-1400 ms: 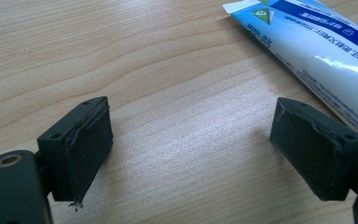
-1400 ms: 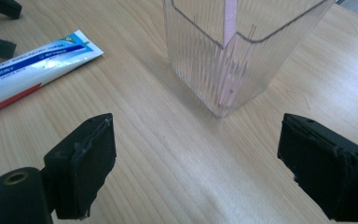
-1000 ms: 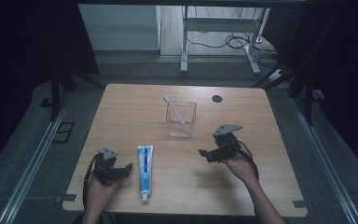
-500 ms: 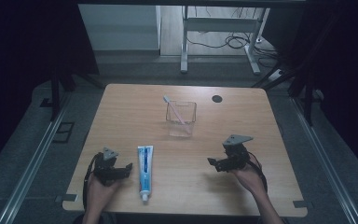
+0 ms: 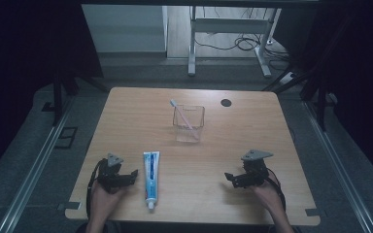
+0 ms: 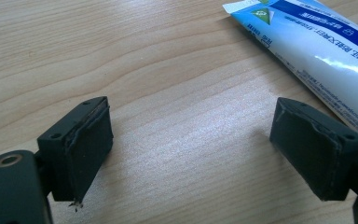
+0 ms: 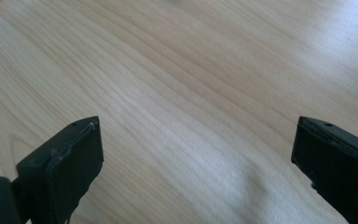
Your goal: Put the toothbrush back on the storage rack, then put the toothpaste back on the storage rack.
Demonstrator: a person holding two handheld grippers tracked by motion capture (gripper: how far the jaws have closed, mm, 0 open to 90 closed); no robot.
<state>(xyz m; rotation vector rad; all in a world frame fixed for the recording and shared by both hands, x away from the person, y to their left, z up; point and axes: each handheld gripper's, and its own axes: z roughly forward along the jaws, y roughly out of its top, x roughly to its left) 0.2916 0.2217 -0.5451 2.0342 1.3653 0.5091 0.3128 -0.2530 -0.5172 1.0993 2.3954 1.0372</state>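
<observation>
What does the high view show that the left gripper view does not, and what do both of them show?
High view alone: the clear cup holding a pink toothbrush, the right tongs, a dark round spot on the tabletop, and the floor around it. Left gripper view alone: the small print on the toothpaste tube and the left tongs open over bare wood. Shared: the tube, the left tongs, the wooden table.

Dim room, grey floor (image 5: 141, 73), white metal frame (image 5: 226, 29) with floor cables (image 5: 233, 43) beyond wooden table (image 5: 252, 126).
</observation>
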